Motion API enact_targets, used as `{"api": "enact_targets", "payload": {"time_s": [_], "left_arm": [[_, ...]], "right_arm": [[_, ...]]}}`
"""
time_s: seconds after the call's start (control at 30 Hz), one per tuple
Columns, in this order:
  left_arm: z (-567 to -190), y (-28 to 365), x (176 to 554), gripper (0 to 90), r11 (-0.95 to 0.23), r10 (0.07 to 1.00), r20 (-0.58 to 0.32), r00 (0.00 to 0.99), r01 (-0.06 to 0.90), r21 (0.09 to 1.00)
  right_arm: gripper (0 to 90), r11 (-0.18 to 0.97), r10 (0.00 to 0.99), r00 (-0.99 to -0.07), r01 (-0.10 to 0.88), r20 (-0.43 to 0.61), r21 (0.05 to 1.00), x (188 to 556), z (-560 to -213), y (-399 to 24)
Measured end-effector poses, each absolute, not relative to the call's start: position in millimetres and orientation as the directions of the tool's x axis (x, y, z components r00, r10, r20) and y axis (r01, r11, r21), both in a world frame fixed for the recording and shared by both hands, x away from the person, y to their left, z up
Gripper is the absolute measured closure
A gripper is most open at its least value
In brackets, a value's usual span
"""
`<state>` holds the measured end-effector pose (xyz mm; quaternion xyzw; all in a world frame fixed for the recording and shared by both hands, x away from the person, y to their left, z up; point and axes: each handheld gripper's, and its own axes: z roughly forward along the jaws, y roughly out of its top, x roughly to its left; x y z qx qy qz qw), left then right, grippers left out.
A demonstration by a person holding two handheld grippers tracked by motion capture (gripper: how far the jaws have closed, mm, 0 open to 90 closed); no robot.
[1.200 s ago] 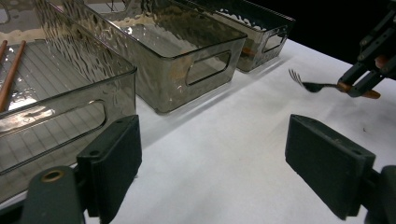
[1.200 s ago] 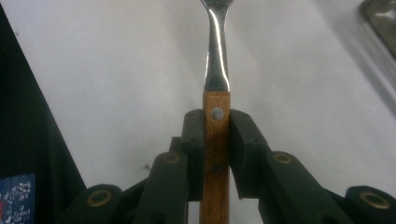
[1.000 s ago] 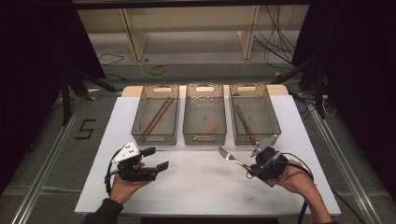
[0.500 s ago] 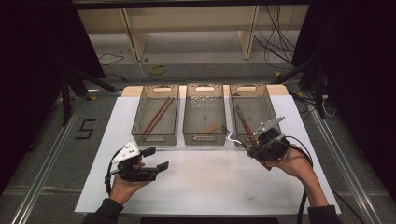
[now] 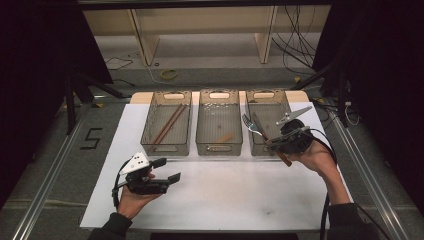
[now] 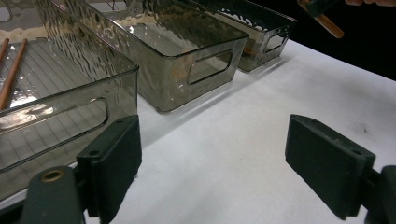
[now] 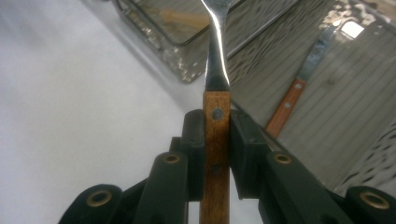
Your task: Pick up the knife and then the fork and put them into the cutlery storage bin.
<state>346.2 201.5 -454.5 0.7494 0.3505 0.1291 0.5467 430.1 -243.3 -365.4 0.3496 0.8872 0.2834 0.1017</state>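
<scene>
My right gripper (image 5: 272,141) is shut on the wooden handle of a fork (image 5: 254,128) and holds it in the air over the near left corner of the right bin (image 5: 270,95). In the right gripper view the fork (image 7: 217,65) stands between the pads (image 7: 194,140), tines pointing away. Below it, a wooden-handled knife (image 7: 292,100) lies in the bin. My left gripper (image 5: 167,170) rests on the white mat (image 5: 240,200) at the near left. It (image 6: 219,163) is open, with nothing between its jaws.
Three smoky clear bins stand in a row at the back of the mat. The left bin (image 5: 165,147) holds brown chopsticks (image 6: 11,74). The middle bin (image 5: 218,147) holds a small wooden piece (image 5: 225,137). Dark floor and metal rails flank the table.
My right gripper has risen from the mat and carried the fork back toward the right bin. The left gripper has stayed in place.
</scene>
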Motion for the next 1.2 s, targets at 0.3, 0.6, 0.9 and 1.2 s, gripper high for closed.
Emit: {"api": "enact_targets", "payload": {"time_s": [0.3,0.6,0.9,1.2], "left_arm": [[-454.4,201.9,346.2,18.2,-0.156,0.667,-0.189,0.721,0.383,0.910],[-454.5,201.9,346.1,18.2,-0.149,0.669,-0.194,0.718,0.384,0.911],[-454.6,202.0,346.2,18.2,-0.148,0.668,-0.195,0.718,0.385,0.911],[-454.5,202.3,346.1,18.2,-0.147,0.667,-0.196,0.719,0.385,0.911]], "right_arm": [[77.8,0.535,0.731,-0.681,0.606,0.037,0.588,452.9,-359.1,-253.3],[77.8,0.478,0.782,-0.621,0.644,0.043,0.597,476.4,-353.5,-258.2],[77.8,0.422,0.825,-0.561,0.690,0.066,0.588,498.4,-358.0,-257.9],[77.7,0.374,0.858,-0.507,0.720,0.075,0.584,513.4,-363.7,-257.5]]}}
